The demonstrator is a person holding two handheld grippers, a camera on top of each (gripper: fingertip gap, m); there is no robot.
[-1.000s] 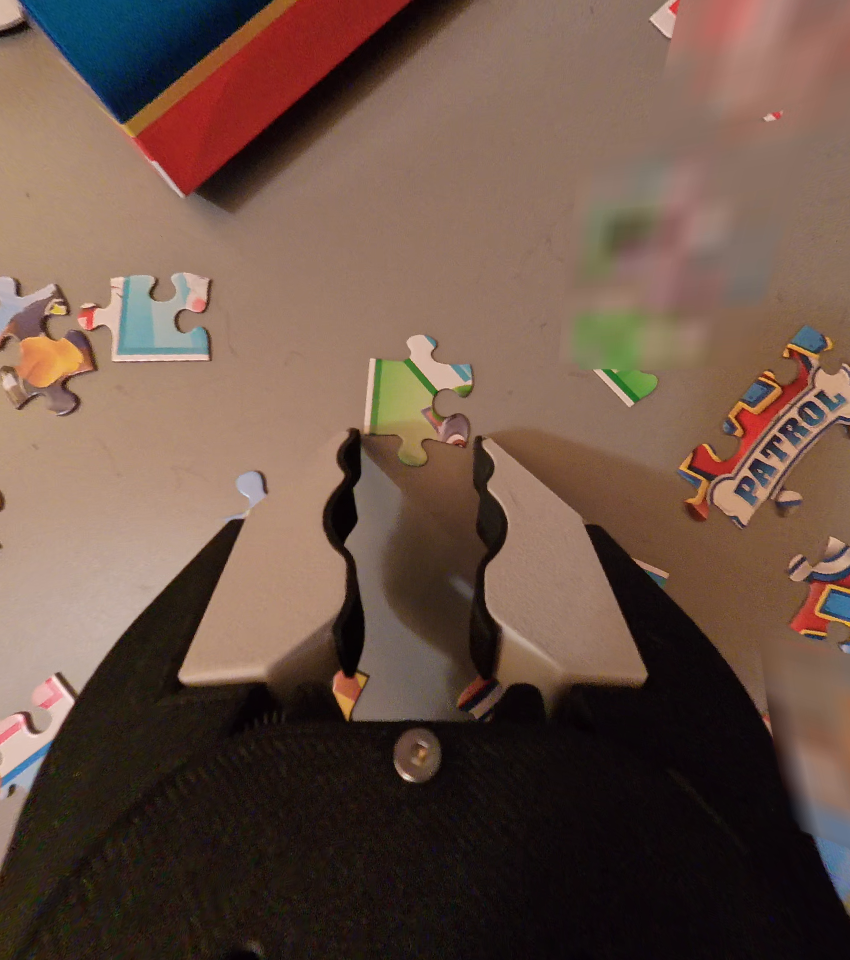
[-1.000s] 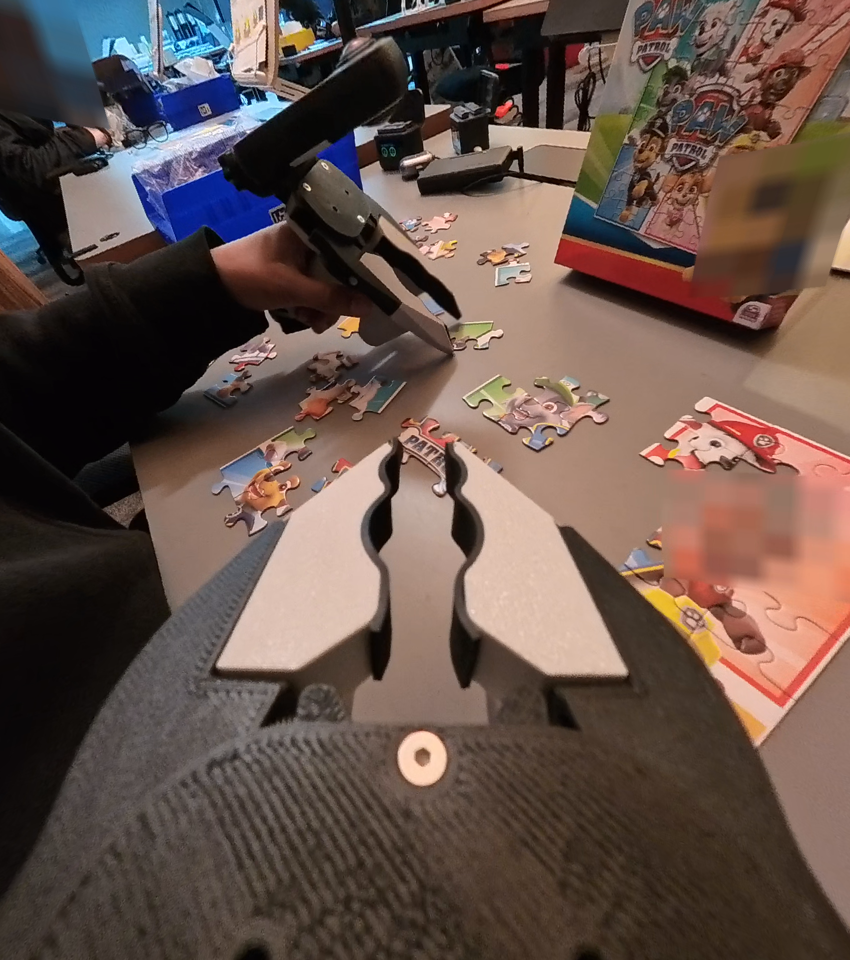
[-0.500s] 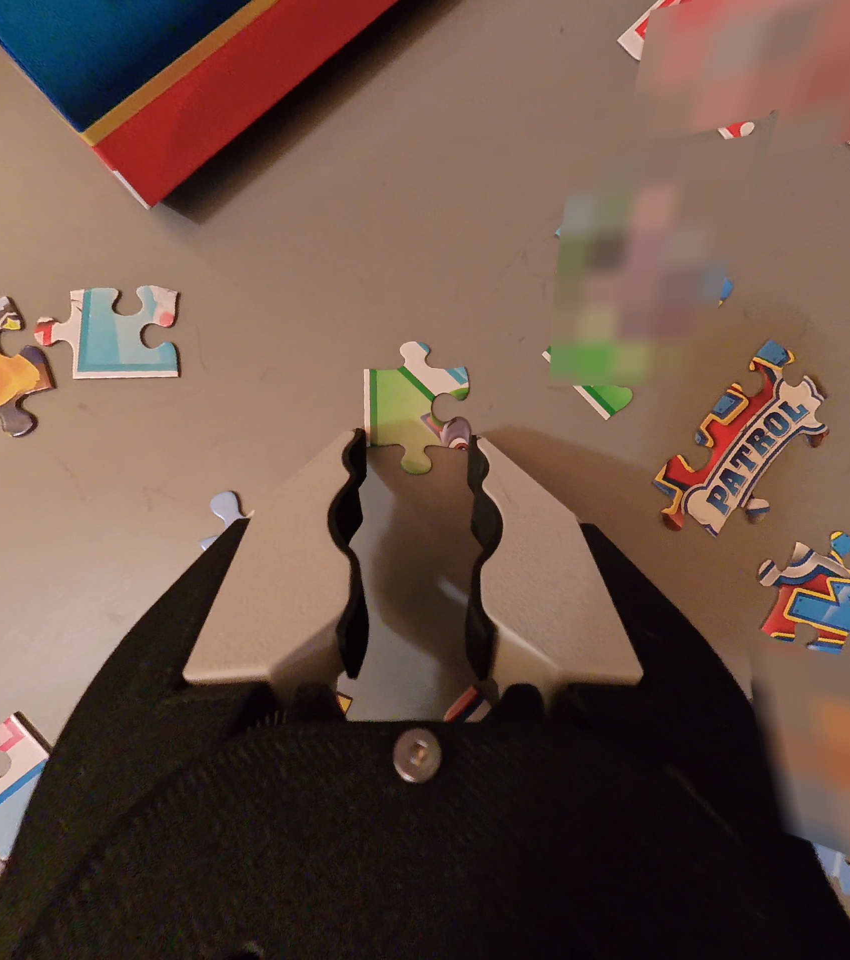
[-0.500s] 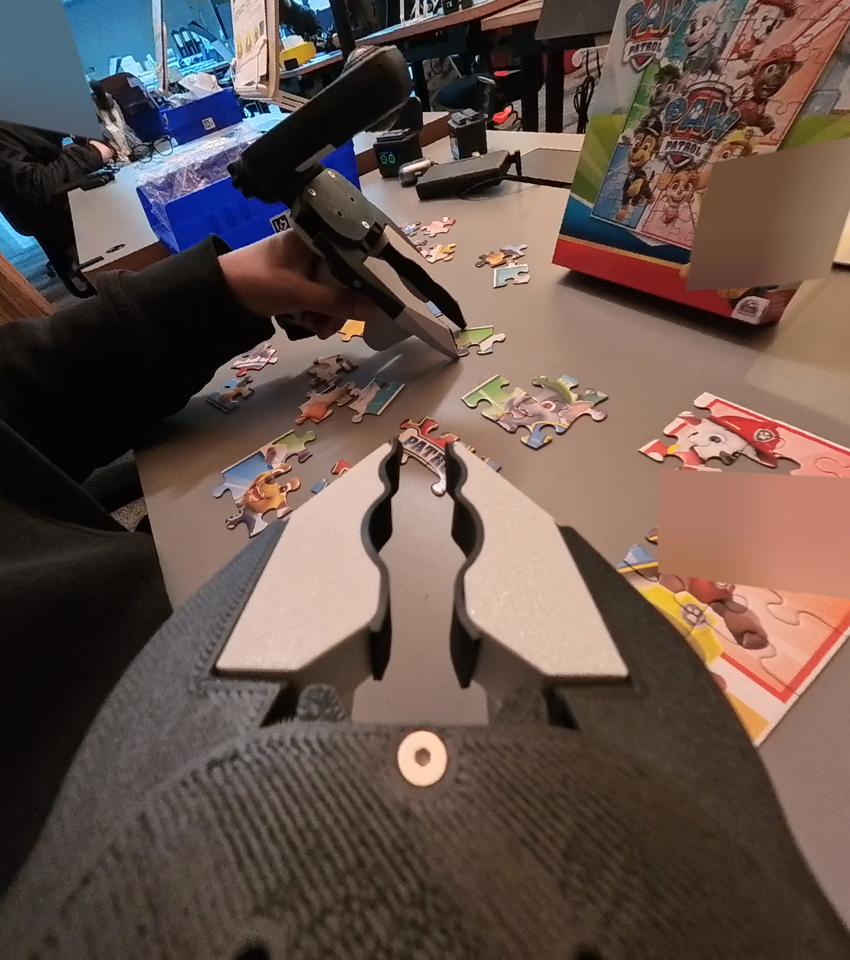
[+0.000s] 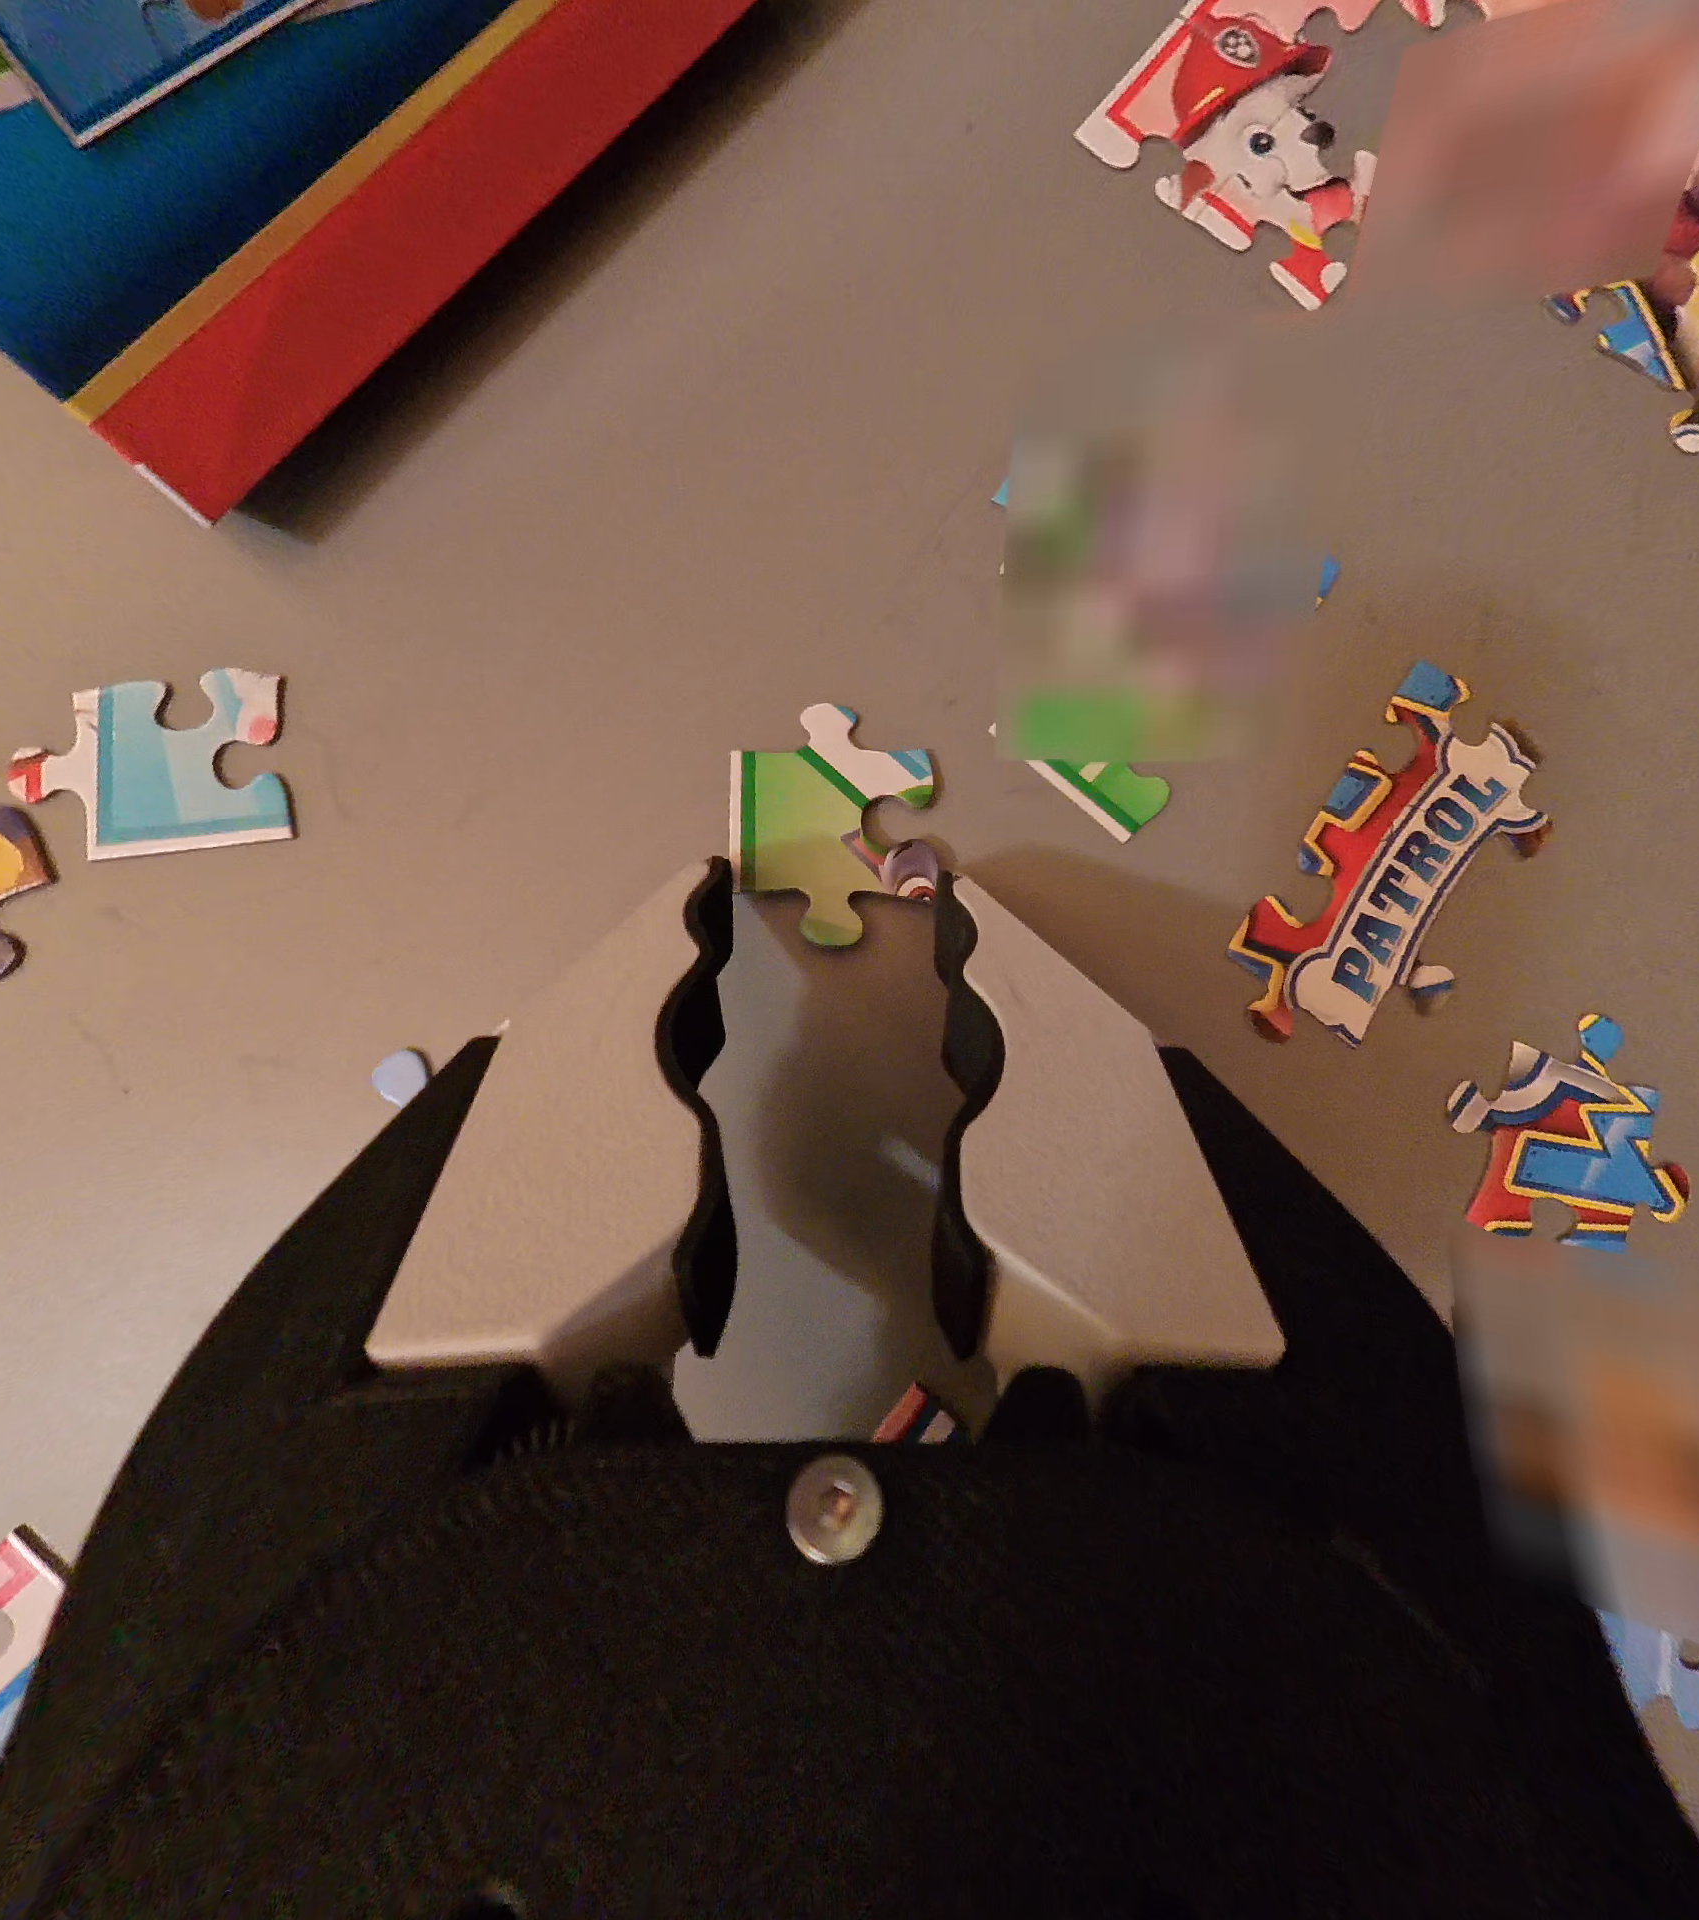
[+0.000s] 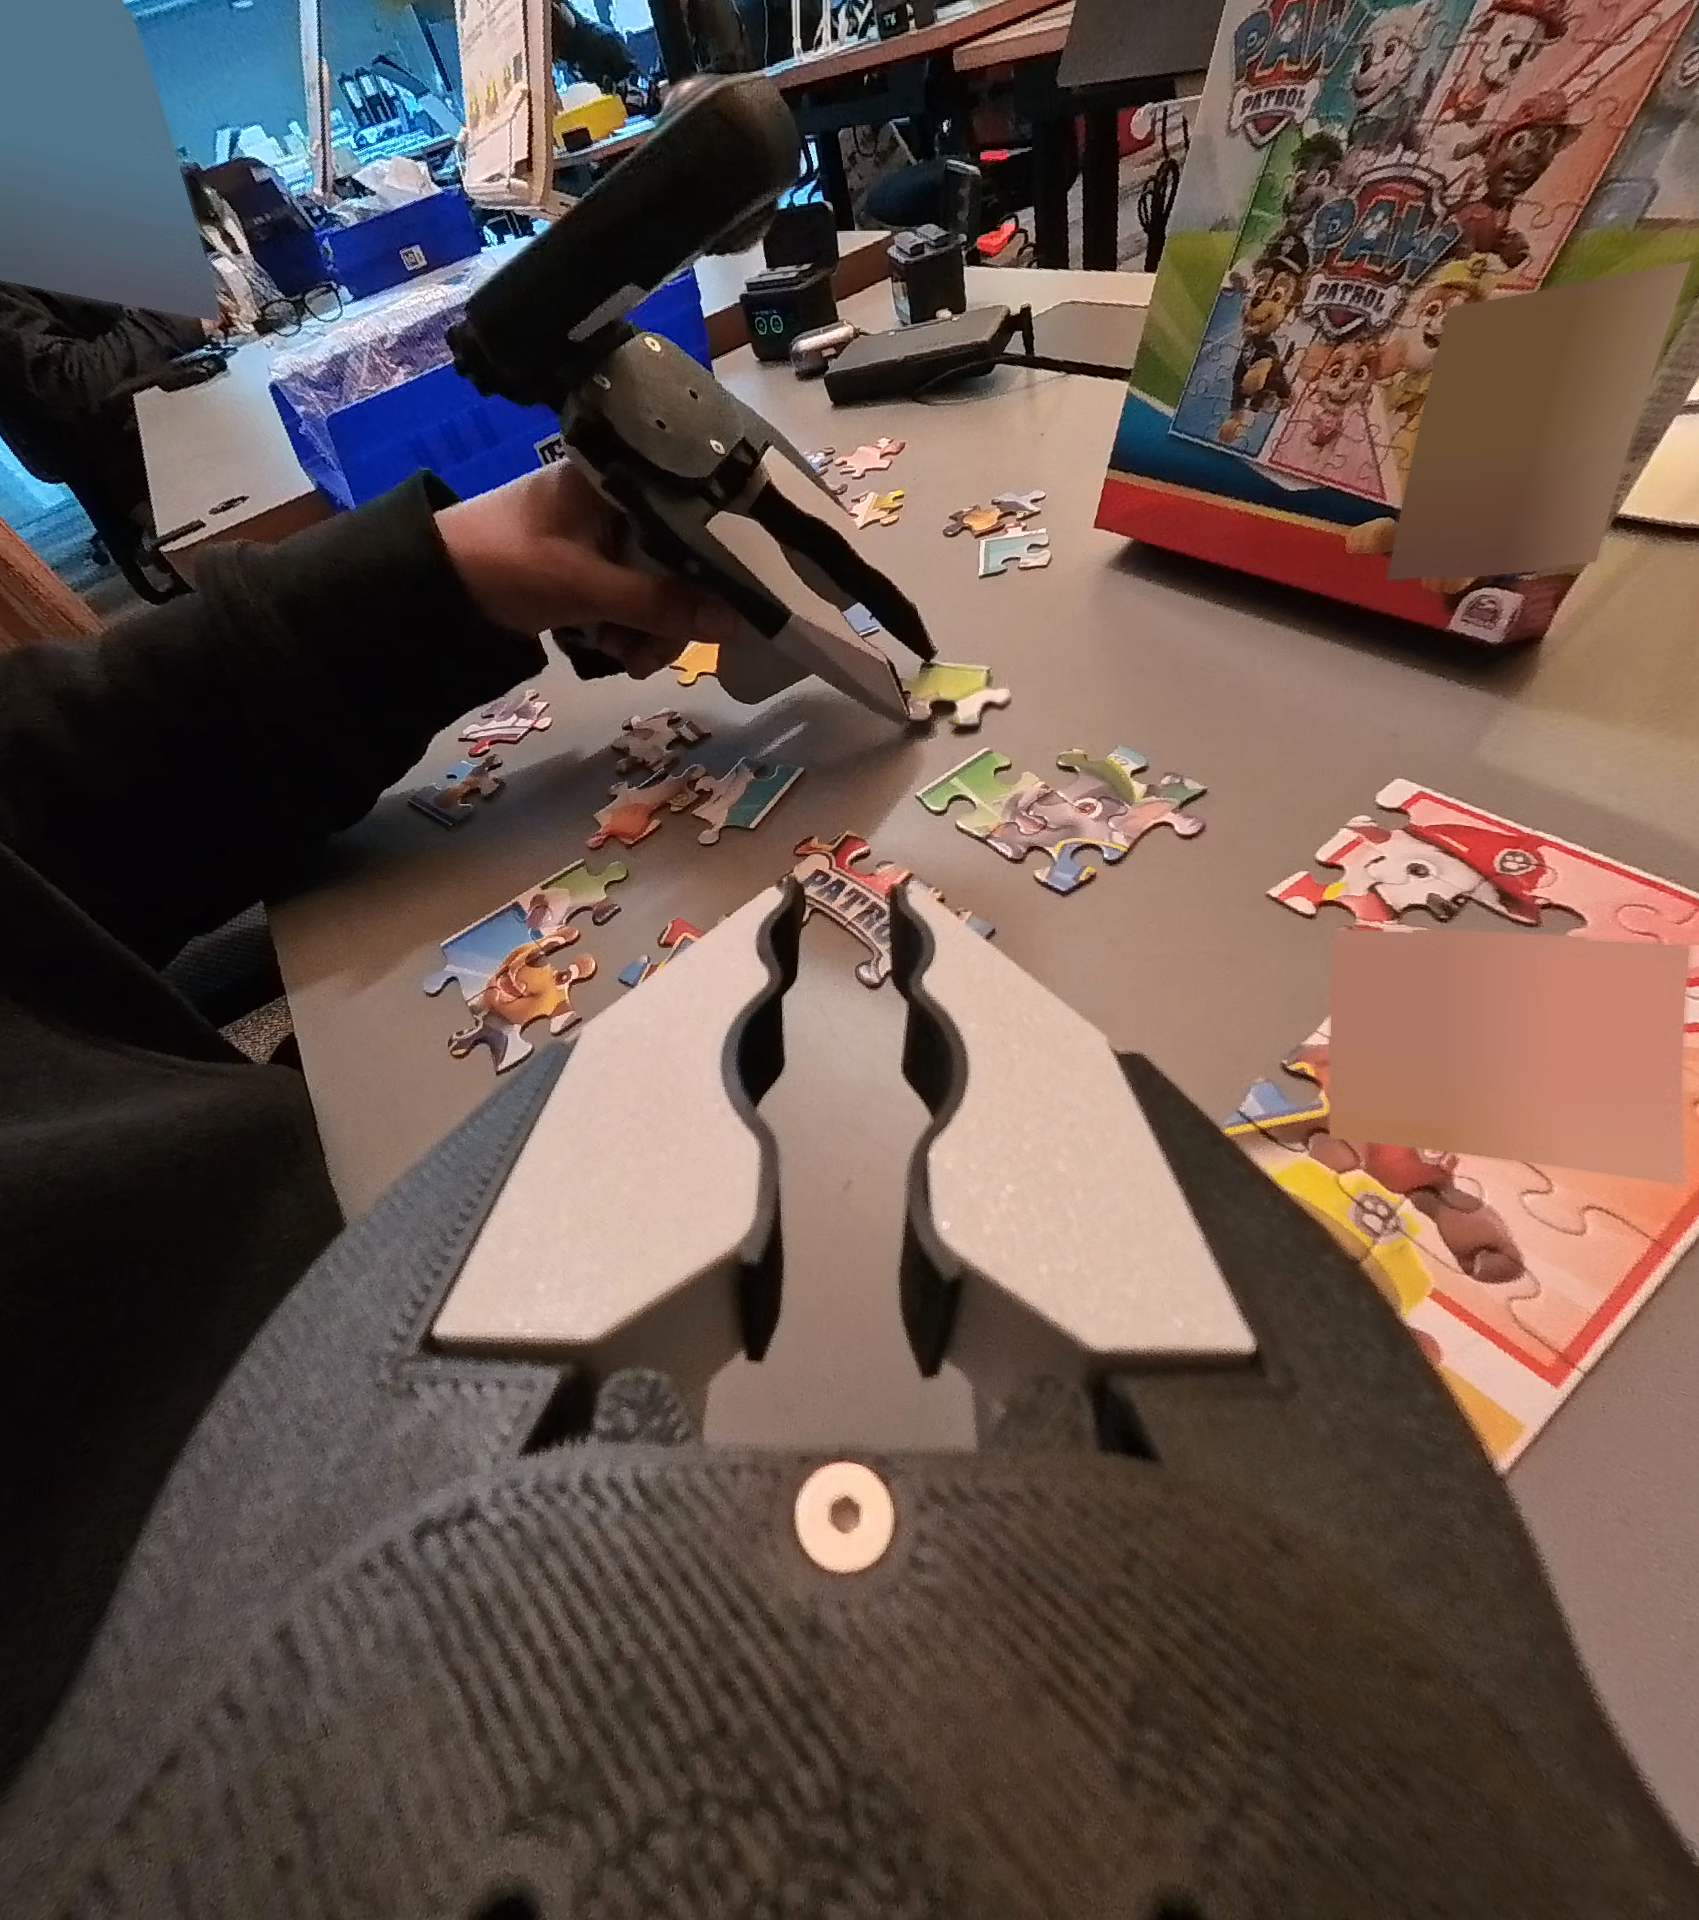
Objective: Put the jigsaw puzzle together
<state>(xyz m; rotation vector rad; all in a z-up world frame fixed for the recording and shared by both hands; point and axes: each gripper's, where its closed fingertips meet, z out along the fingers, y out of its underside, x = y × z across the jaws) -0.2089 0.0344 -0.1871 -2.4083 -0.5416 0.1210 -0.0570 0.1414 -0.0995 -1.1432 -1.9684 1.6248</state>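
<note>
Green puzzle piece [image 5: 803, 821]: flat on the grey table [image 5: 533, 623], green field with darker stripe, white-and-blue corner, one knob toward the left gripper [image 5: 829, 883]. That gripper's tips bracket its near edge at both sides, seemingly clamped on it. Right gripper [image 6: 845, 909]: raised, jaws narrowly apart, holding nothing, above the lettered red-and-blue piece [image 6: 850, 899]. Puzzle box [image 6: 1344, 312] beyond.

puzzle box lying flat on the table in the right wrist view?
No. The puzzle box stands upright on the grey table, its picture side facing the camera, behind the loose puzzle pieces.
</note>
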